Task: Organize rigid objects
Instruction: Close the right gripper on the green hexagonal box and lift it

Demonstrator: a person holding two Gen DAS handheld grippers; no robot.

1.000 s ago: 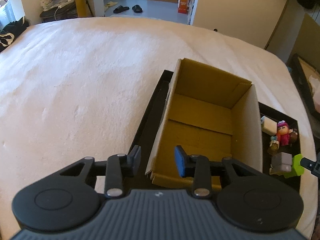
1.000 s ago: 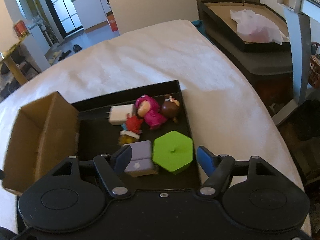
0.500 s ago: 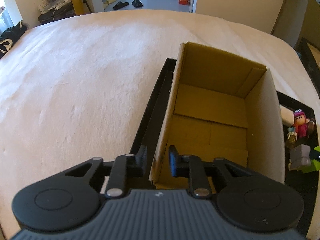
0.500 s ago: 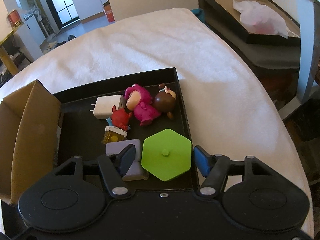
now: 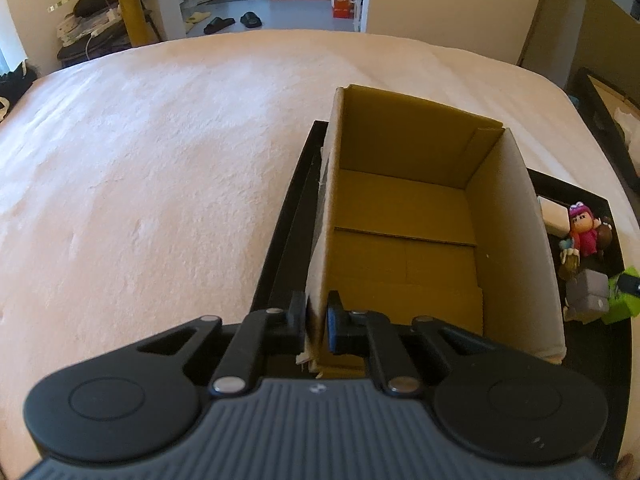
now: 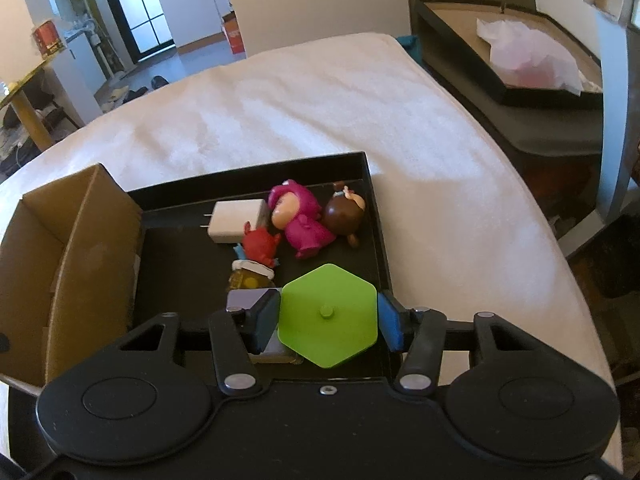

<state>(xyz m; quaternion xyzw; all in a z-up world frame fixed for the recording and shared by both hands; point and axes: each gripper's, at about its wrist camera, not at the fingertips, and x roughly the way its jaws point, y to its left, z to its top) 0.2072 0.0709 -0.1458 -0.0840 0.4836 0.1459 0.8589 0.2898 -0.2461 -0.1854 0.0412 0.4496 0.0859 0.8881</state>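
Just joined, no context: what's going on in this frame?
A person is sorting small objects with two handheld grippers. The left gripper is shut on the near wall of the empty cardboard box, which stands in the black tray. The right gripper straddles the green hexagonal piece, its jaws closing on it. The white charger, pink figurine, brown figurine, red toy and grey block lie in the tray beside the box.
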